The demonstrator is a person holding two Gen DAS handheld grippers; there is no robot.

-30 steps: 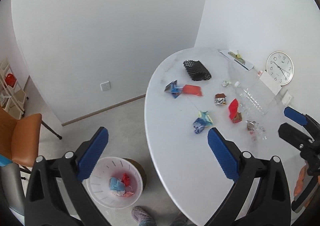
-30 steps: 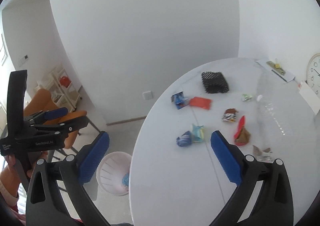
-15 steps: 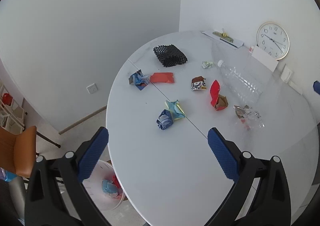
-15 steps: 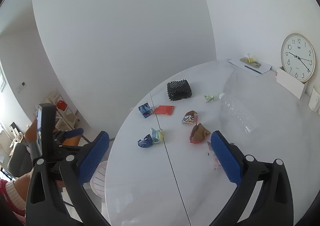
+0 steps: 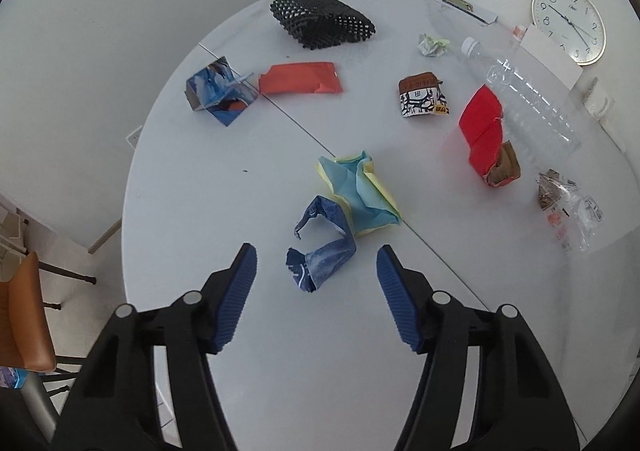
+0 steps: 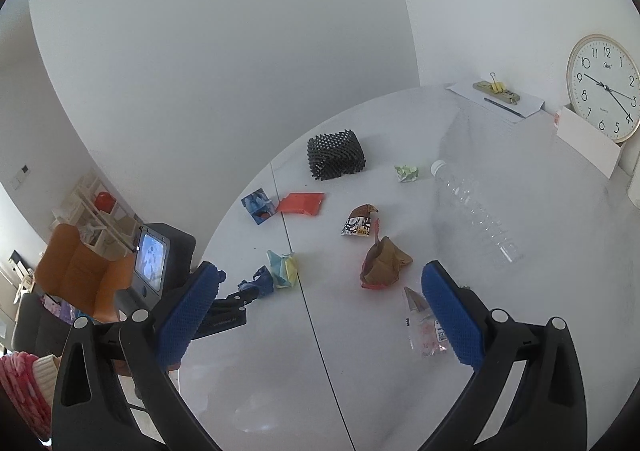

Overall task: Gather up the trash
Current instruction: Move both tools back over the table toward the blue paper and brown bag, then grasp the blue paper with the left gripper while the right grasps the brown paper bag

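Observation:
A crumpled dark blue wrapper (image 5: 324, 251) lies on the white table (image 5: 208, 191), just ahead of and between the fingertips of my left gripper (image 5: 316, 251). Its jaws are closing, and the pads stand clear of the wrapper. Touching the wrapper's far side is a light blue and yellow paper (image 5: 360, 191). My right gripper (image 6: 320, 270) hovers open and empty over the table, near a red-brown wrapper (image 6: 384, 263) and a clear plastic wrapper (image 6: 422, 327). In the right wrist view the left gripper (image 6: 232, 303) reaches the blue wrapper (image 6: 258, 283) from the left.
Farther back lie a clear bottle (image 5: 528, 95), a brown-white snack wrapper (image 5: 422, 95), an orange packet (image 5: 300, 79), a blue carton (image 5: 220, 91), black mesh (image 5: 320, 19) and a green paper ball (image 5: 432, 45). A clock (image 5: 568, 27) leans on the wall. An orange chair (image 5: 28, 323) stands beyond the table's left edge.
My left gripper came down from above the floor bin onto the table at the blue wrapper, and its jaws narrowed. The right gripper swung rightward over the table.

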